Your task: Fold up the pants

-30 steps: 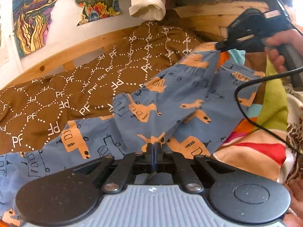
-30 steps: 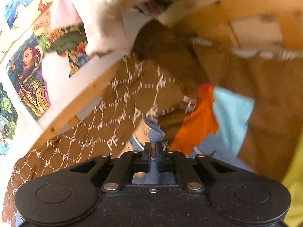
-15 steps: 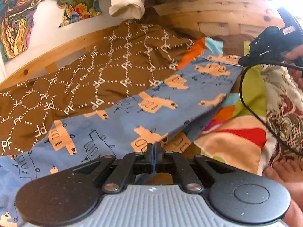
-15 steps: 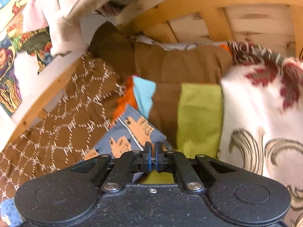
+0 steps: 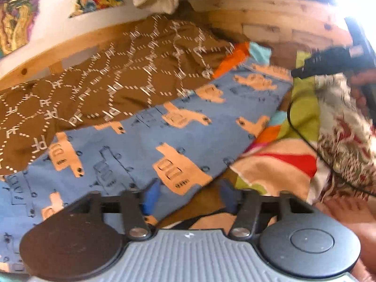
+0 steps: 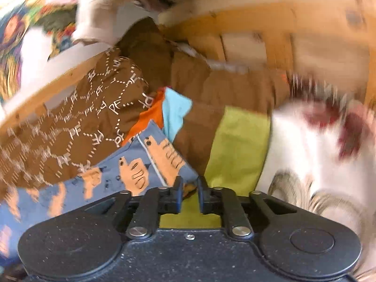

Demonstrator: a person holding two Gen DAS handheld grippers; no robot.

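While one pair of blue cotton pants with orange vehicle prints (image 5: 145, 145) lies along the bed, the left gripper (image 5: 189, 193) has just opened wide and the right gripper (image 6: 189, 184) narrowly, both empty.

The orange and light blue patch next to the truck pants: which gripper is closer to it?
Right. The right gripper sits just below the orange and light blue patch, at that end of the pants. The left gripper is at the pants' other end. Both have just been opening, nothing held.
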